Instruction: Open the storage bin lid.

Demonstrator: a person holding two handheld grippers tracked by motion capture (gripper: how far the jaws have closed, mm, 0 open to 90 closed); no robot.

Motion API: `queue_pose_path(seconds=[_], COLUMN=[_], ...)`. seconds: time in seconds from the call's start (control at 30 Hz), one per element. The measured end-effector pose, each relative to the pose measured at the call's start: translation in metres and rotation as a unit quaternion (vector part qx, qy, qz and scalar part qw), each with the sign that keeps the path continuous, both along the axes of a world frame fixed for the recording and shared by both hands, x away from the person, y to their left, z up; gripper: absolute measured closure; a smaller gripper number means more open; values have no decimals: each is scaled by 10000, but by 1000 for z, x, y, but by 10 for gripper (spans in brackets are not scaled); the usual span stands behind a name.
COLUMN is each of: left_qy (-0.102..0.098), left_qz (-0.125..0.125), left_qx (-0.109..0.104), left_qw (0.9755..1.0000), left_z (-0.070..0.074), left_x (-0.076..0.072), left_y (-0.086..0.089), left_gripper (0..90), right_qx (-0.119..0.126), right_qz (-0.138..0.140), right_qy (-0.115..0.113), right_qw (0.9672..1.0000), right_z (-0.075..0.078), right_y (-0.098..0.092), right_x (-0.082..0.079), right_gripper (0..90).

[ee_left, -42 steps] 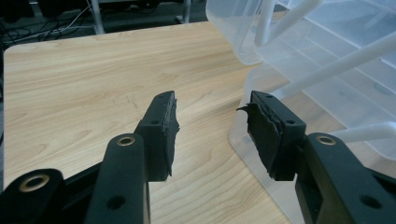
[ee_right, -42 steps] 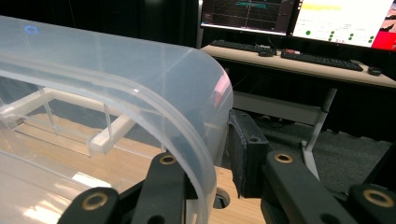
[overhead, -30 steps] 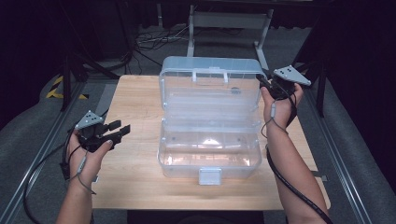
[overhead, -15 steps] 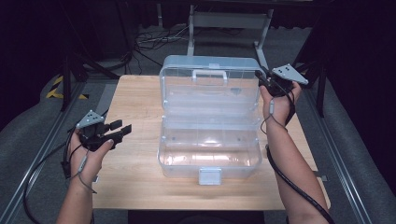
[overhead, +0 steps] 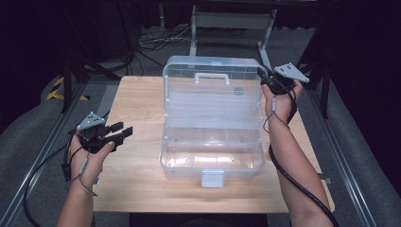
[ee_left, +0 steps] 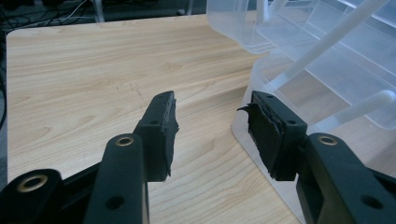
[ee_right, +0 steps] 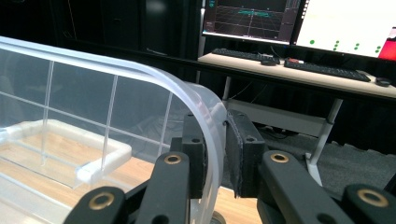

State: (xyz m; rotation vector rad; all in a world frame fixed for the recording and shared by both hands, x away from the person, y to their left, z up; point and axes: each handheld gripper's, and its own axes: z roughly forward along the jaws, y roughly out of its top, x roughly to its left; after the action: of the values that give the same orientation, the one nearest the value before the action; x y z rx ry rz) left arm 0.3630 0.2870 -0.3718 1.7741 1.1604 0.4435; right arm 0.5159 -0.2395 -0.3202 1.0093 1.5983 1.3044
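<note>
A clear plastic toolbox stands open in the middle of the wooden table, its lid raised almost upright with a white handle. My right gripper is at the lid's upper right corner. In the right gripper view its jaws have just been closing, and the right gripper is shut on the lid's curved rim. My left gripper hovers open left of the box base. Nothing lies between the pads of the left gripper, with the box wall just beyond.
A white latch hangs at the box's front edge. Bare table lies left of the box. Behind the table are a metal frame and floor cables. A desk with keyboards and monitors stands beyond the lid.
The right hand has shifted very slightly at the lid's corner while keeping the rim between its jaws. The left gripper has stayed where it was.
</note>
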Motion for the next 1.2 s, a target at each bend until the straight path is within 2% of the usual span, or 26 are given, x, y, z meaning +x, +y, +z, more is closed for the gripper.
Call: queue_pose_path(seconds=[0.27,0.7,0.9,1.2], left_qy=[61,109,111,130], left_qz=[44,69,67,89], left_qx=[-6,-21,-47,-60], left_qw=[10000,9999,9999,9999], left_z=[-2,-5,-5,-7], left_x=[-2,-1,0,0], left_y=[3,5,7,9], left_gripper=[529,519,519,519], right_qx=[-35,-36,-146,-131], right_qz=[10,75,88,145], right_qy=[55,278,392,471], right_qw=[10000,9996,9991,9987], right_z=[-3,-7,-9,-14], right_y=[0,-1,-1,-2], right_x=[10,26,34,41], right_gripper=[798,814,817,818])
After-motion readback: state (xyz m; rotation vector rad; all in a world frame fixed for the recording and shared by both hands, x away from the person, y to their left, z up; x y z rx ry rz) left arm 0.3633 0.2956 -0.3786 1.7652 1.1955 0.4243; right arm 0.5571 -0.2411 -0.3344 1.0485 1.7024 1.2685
